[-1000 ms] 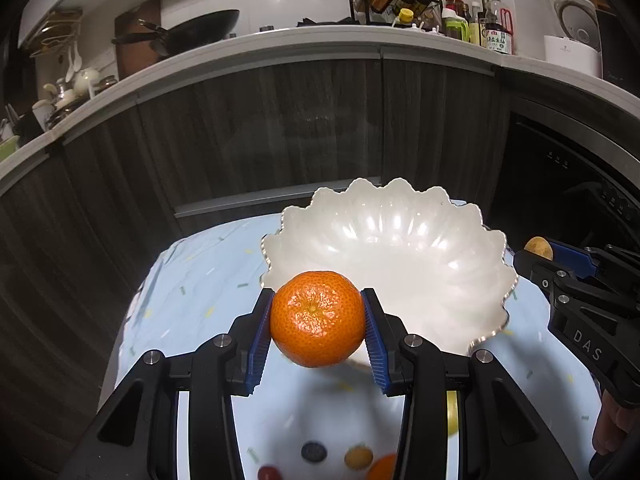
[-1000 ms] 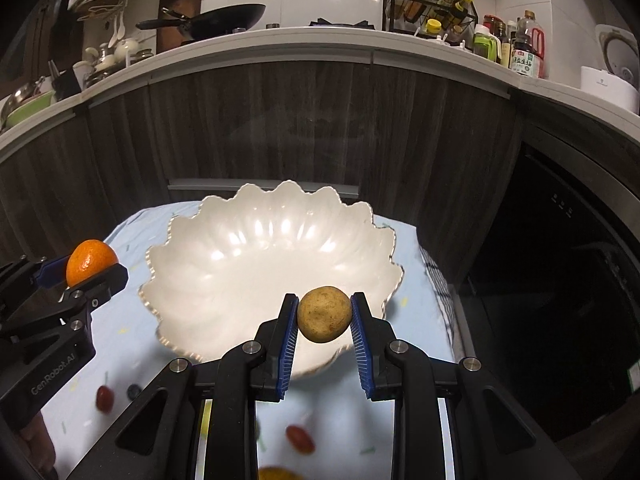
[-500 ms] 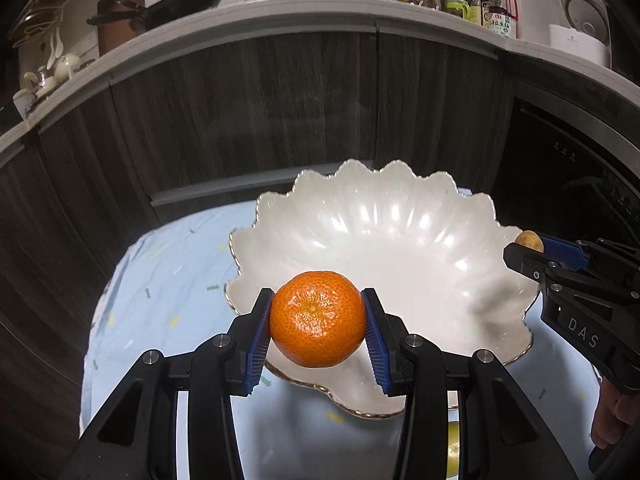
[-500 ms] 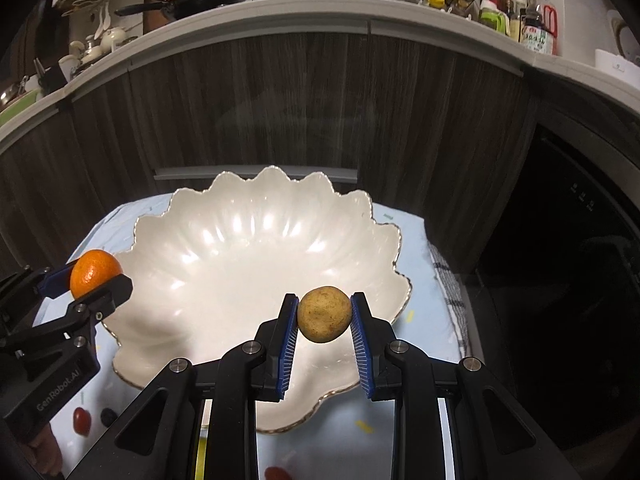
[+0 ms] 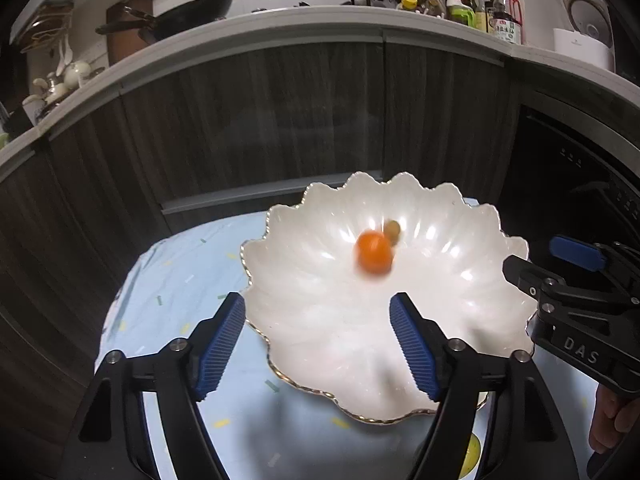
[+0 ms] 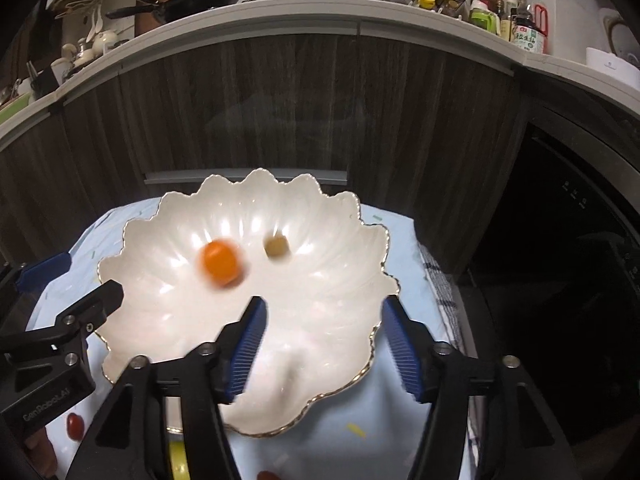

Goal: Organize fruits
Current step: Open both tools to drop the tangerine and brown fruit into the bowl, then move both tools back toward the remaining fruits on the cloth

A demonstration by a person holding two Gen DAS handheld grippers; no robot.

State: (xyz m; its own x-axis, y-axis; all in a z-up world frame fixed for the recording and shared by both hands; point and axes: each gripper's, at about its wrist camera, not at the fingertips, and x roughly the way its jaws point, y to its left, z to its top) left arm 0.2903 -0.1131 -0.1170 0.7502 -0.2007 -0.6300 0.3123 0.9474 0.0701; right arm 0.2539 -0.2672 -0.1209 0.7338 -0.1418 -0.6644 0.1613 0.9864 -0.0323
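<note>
On pale-blue tabletop (image 5: 188, 280), scalloped white bowl (image 5: 452, 344): blurred mandarin (image 5: 373, 257), perhaps a longan (image 6: 276, 246) at its 2 o'clock. Left gripper (image 5: 316, 344), right gripper (image 6: 322, 346): fingers spread, empty.

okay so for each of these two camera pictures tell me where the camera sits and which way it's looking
Left wrist: sits on the left gripper, looking forward and down into the white bowl; its open blue-padded fingers show, plus the right gripper at right.
Right wrist: sits on the right gripper, facing the same bowl; its open fingers show, plus the left gripper at left.
Shared: bowl, blurred orange, small brownish fruit, blue tablecloth, kitchen counter.
</note>
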